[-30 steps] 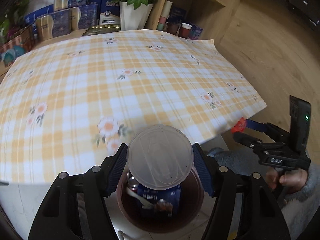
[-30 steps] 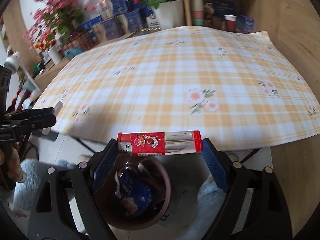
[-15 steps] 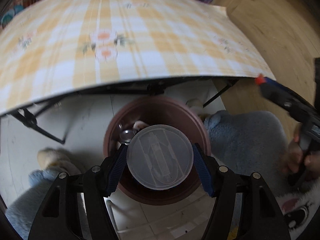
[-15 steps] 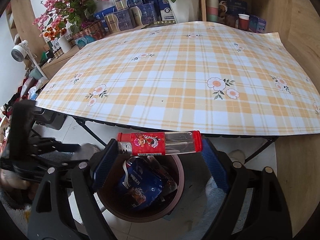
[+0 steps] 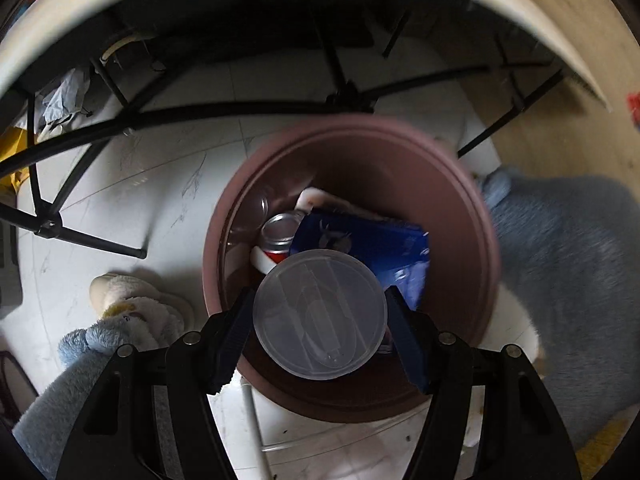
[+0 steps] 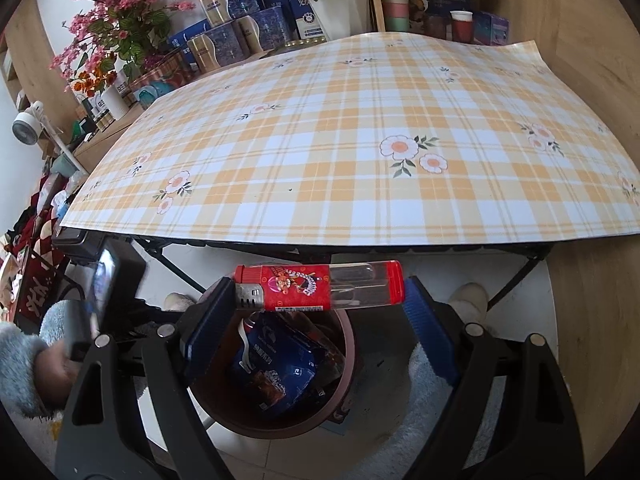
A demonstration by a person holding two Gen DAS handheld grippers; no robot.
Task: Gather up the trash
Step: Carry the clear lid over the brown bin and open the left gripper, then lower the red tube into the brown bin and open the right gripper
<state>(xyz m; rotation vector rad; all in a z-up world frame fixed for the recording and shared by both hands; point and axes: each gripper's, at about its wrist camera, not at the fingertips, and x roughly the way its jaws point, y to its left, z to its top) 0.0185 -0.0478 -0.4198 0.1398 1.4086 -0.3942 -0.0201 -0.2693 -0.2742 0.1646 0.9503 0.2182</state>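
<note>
folding table (image 6: 360, 236) with a yellow plaid flowery tablecloth (image 6: 360, 152) on top, white tiled floor (image 5: 132, 184) underneath, brown trash bin (image 5: 460, 216) sitting on the floor just beside the table's black legs (image 5: 80, 236)

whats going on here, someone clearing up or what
A person with a gripper in each hand is binning trash. The left gripper is shut on a clear plastic lid, held right over the brown bin on the floor, which already holds a can and a blue packet. The right gripper is shut on a red lighter, also above the bin, by the table edge.
</note>
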